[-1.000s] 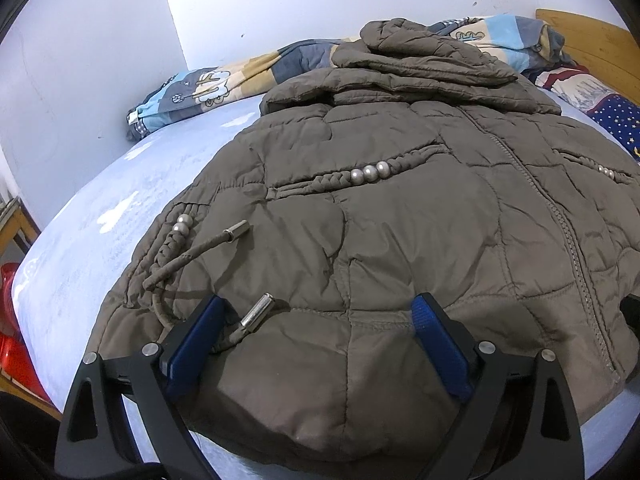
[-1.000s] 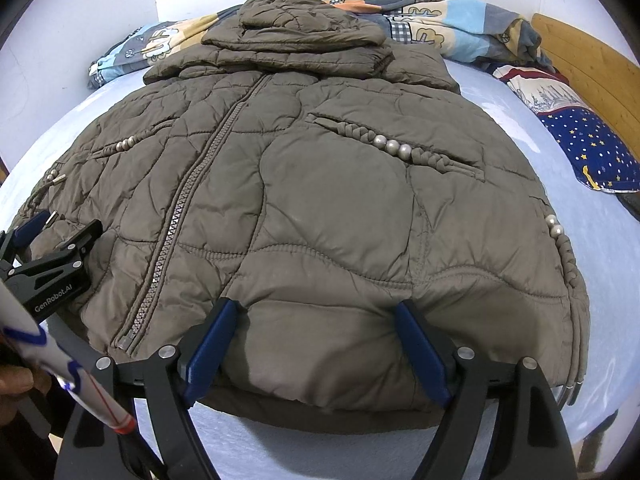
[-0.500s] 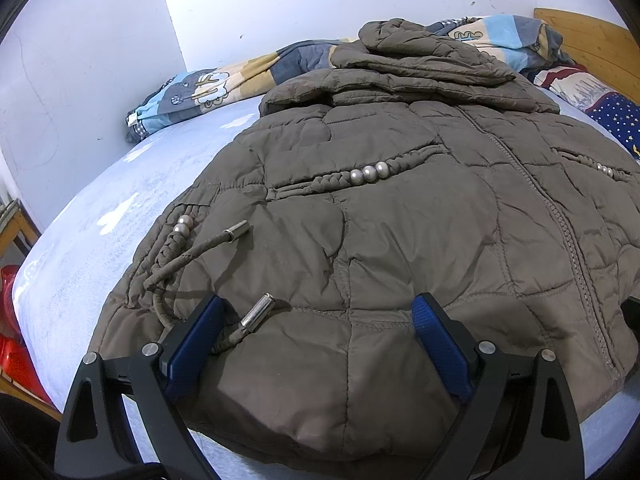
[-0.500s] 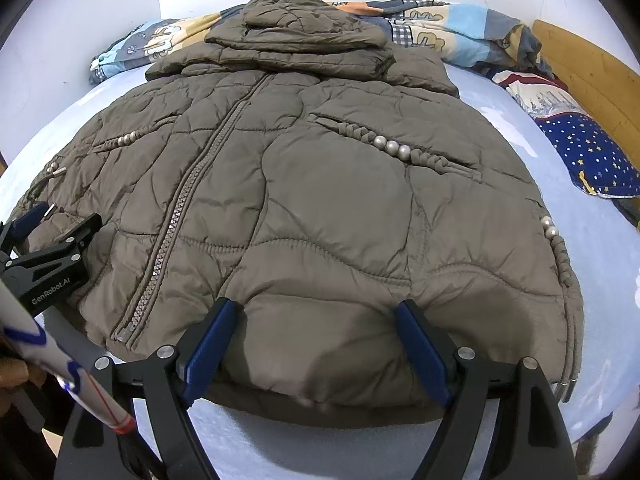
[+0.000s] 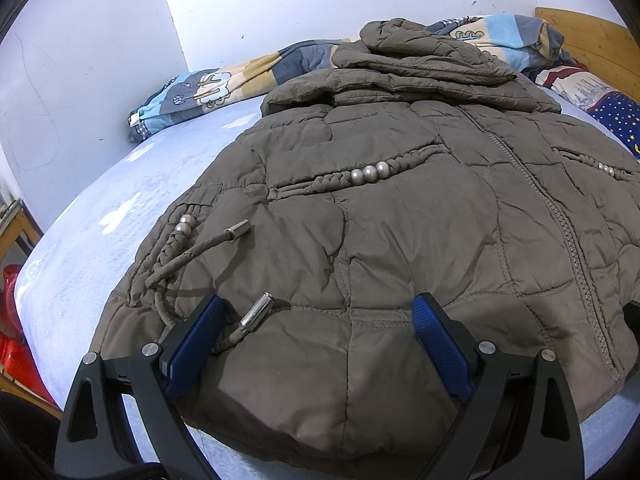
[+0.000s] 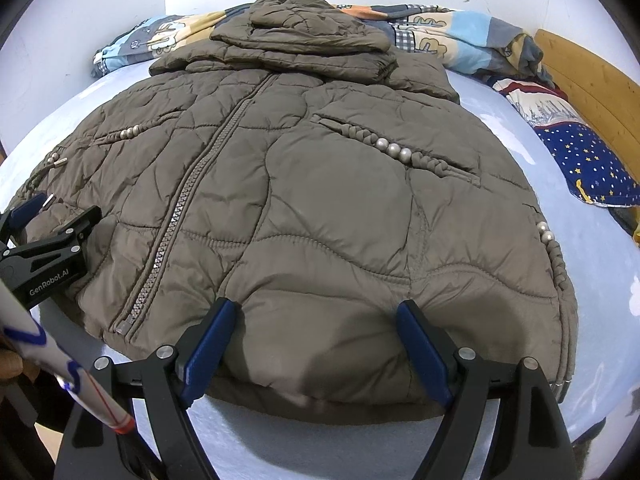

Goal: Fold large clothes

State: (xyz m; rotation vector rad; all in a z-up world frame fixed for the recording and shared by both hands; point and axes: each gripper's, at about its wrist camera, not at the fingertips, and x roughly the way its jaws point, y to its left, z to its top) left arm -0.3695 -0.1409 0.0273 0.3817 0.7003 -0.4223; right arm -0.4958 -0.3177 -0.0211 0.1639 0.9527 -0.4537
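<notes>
From my left wrist, my left gripper (image 5: 316,334) stands spread over the near hem of the brown quilted jacket (image 5: 400,220) spread flat on the bed (image 5: 100,220), pinching nothing, and from my right wrist my right gripper (image 6: 316,336) stands likewise spread at the hem by the bed's near edge.

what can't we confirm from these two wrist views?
- Contact: left tongs and right tongs straddle the jacket hem, jaws wide; whether the pads press cloth is unclear, puffed fabric hides it.
- Jacket underside and sleeves: folded beneath, both views.
- Bed near edge: cut off behind the tong frames.
- Red object: cropped at the left view's edge.
</notes>
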